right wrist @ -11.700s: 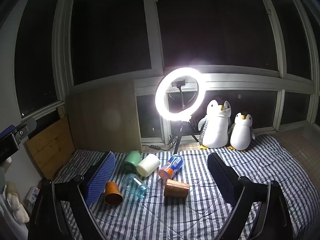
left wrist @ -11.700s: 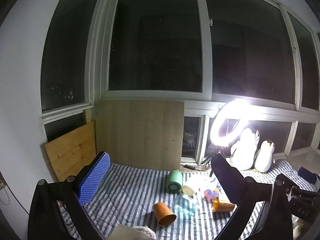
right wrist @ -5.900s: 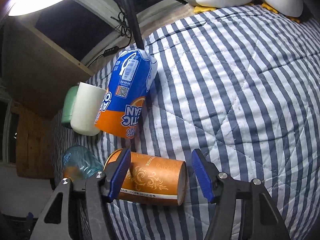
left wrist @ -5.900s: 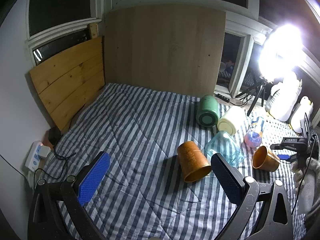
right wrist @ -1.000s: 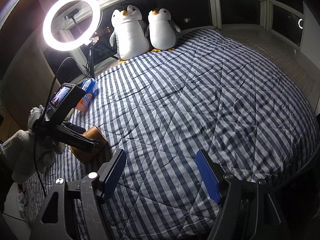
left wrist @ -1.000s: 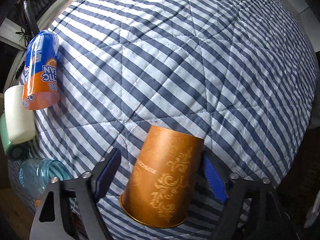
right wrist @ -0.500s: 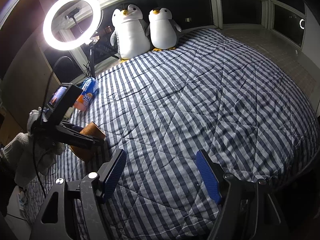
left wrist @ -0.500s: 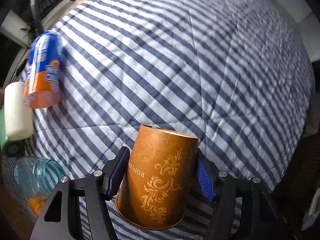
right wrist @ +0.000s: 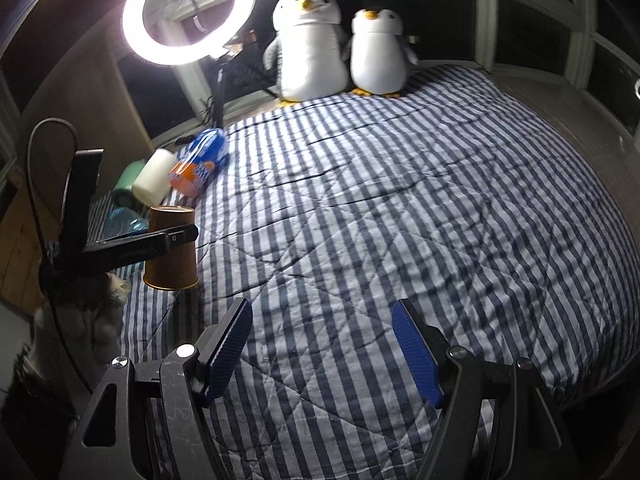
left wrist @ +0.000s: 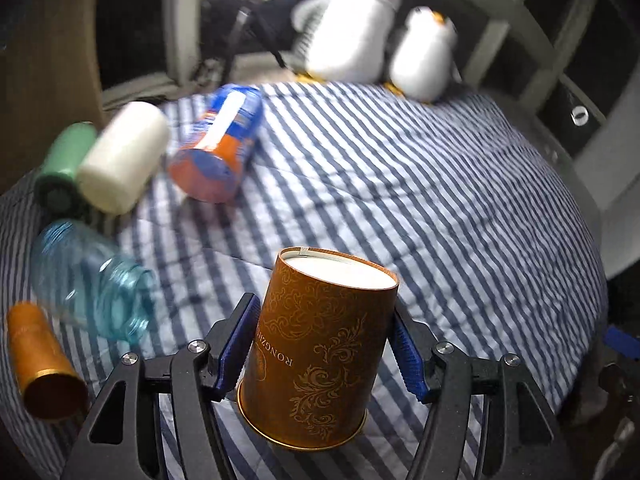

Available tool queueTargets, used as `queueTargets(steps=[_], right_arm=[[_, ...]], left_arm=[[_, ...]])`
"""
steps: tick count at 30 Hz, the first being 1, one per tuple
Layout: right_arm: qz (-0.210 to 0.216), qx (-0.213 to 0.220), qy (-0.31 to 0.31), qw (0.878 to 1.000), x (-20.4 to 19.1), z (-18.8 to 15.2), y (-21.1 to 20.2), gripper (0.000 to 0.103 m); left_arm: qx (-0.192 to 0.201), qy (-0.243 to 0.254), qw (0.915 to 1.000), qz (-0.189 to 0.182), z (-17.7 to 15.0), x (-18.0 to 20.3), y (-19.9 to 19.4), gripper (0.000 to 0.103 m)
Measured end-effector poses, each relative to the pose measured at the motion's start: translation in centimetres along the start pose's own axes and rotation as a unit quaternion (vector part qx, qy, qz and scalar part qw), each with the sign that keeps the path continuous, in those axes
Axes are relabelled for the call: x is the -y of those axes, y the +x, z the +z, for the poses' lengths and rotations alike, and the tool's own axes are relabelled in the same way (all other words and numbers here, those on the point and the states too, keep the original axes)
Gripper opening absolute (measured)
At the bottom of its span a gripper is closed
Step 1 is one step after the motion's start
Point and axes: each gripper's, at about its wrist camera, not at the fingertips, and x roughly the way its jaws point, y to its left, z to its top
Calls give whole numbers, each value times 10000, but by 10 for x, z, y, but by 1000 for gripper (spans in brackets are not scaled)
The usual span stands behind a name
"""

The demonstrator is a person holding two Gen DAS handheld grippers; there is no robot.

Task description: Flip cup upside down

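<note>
Below me the striped bed (right wrist: 400,200) spreads wide. My left gripper (left wrist: 326,344) is clenched on the brown cup (left wrist: 316,352), held just above the quilt, long axis near upright, mouth down. My right gripper (right wrist: 320,350) hangs released, well apart.

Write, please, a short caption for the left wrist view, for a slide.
Left gripper holds the brown paper cup upside down above the striped quilt.
</note>
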Motion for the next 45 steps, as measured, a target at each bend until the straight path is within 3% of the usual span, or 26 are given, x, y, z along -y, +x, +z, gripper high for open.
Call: queueTargets(steps=[6, 11, 15, 17, 26, 33, 40, 45], right_arm=[[81, -99, -249, 9996, -13, 3, 7, 69], [153, -129, -313, 9993, -16, 6, 12, 69], [219, -162, -352, 9990, -19, 7, 16, 69], [251, -170, -383, 9988, -21, 7, 17, 69], [407, -107, -480, 9980, -35, 9, 15, 69], [541, 160, -574, 9968, -51, 19, -1, 69], [719, 738, -845, 9911, -84, 41, -36, 69], [837, 1259, -999, 9835, -108, 55, -68, 71]], left_arm=[[501, -144, 9986, 96, -24, -14, -3, 67], [512, -283, 9982, 129, -43, -20, -8, 67], [437, -275, 9985, 157, -55, -18, -11, 82], [461, -267, 9984, 185, -57, -17, -14, 89], [574, -116, 9978, 318, -57, -11, -41, 90], [895, -13, 9948, 478, -49, -5, -96, 90], [1696, -95, 9795, 1082, -31, -5, -192, 92], [2402, -343, 9554, 1685, -26, -10, -269, 96]])
